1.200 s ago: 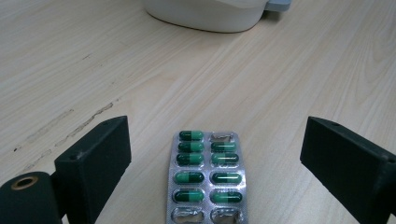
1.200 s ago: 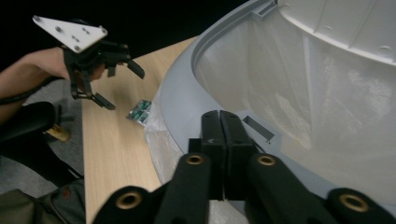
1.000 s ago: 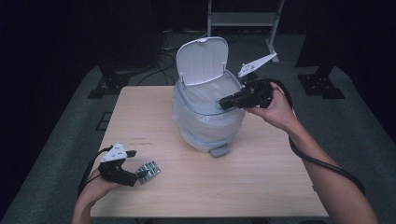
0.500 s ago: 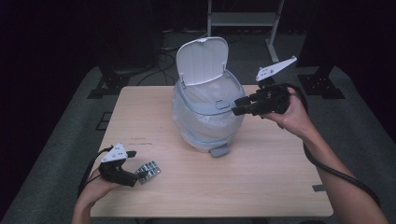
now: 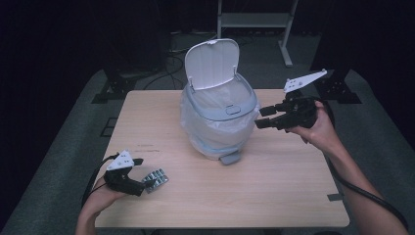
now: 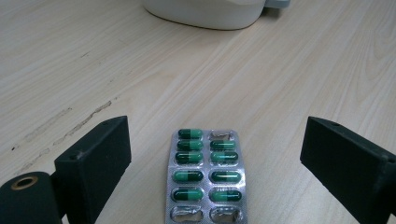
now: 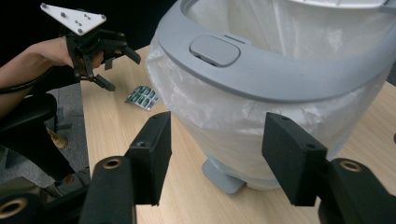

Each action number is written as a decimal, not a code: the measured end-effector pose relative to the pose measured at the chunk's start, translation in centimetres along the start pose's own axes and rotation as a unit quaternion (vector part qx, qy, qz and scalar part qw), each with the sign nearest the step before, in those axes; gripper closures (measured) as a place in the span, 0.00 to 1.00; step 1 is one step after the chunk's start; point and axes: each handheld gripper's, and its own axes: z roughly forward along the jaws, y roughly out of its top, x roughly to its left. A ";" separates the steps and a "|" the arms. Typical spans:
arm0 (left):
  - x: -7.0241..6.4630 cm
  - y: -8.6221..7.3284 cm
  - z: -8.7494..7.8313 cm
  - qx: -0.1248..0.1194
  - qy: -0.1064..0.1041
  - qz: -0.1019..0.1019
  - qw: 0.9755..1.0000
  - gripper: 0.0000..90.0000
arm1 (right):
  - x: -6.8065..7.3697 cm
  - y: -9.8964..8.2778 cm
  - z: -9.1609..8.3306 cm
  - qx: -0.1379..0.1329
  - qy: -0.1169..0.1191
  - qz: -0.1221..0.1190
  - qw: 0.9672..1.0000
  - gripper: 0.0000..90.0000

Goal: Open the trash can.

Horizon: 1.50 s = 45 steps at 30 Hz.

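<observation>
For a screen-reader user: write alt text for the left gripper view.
A silver foil blister pack of green capsules lies flat on the pale wooden table, between the wide-open black jaws of the left gripper, which do not touch it. Two blisters at its near end and one at its far end look emptied. The white base of a pedal bin stands at the top edge.

Dark studio-like lab: lone wooden table (image 5: 274,196), black surroundings, metal stand (image 5: 254,19).

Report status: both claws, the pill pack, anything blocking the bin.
Left claw open, astride pill pack flat on table. Right claw open, empty, jaws just opened, beside bin. Lid up; path clear.
</observation>
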 end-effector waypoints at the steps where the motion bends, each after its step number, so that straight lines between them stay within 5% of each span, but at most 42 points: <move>1: 0.0 0.0 0.0 0.001 -0.001 -0.001 1.000 0.09 | -0.1 -0.2 0.0 0.000 -0.001 0.001 1.000 0.44; 45: -0.3 -0.5 1.7 0.018 -0.013 0.002 1.000 0.09 | -2.7 -8.9 1.9 0.000 -0.007 0.049 0.999 0.36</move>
